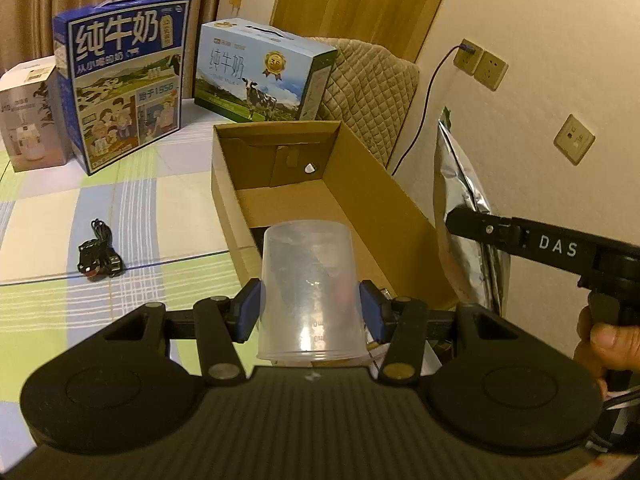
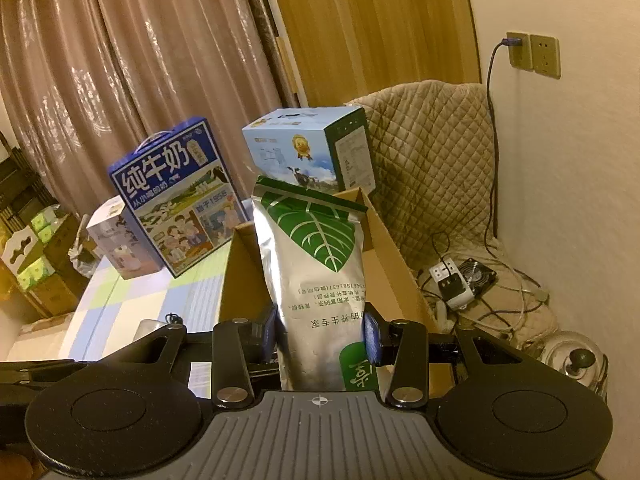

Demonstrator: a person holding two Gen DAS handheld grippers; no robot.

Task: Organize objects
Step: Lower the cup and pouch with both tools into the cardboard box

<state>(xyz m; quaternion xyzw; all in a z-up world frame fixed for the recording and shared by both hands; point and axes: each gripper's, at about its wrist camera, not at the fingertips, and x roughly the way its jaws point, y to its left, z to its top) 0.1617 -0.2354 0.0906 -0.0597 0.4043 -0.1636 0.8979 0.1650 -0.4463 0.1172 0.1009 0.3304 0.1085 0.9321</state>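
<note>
My left gripper (image 1: 310, 308) is shut on a clear plastic cup (image 1: 310, 292), held upside down just before the near end of an open cardboard box (image 1: 360, 184). My right gripper (image 2: 322, 332) is shut on a silver foil pouch (image 2: 316, 260) with a green leaf print, held upright over the same cardboard box (image 2: 394, 272). In the left wrist view the foil pouch (image 1: 464, 200) and the right gripper's black finger (image 1: 520, 236) show at the right of the box, with a person's hand (image 1: 604, 344) on the handle.
A dark blue milk carton (image 1: 124, 80), a light blue milk carton (image 1: 260, 76) and a white product box (image 1: 28, 116) stand at the back of the checked cloth. A black cable bundle (image 1: 98, 258) lies left of the box. A quilted chair (image 2: 436, 168), power strip and cords (image 2: 456, 280) are at right.
</note>
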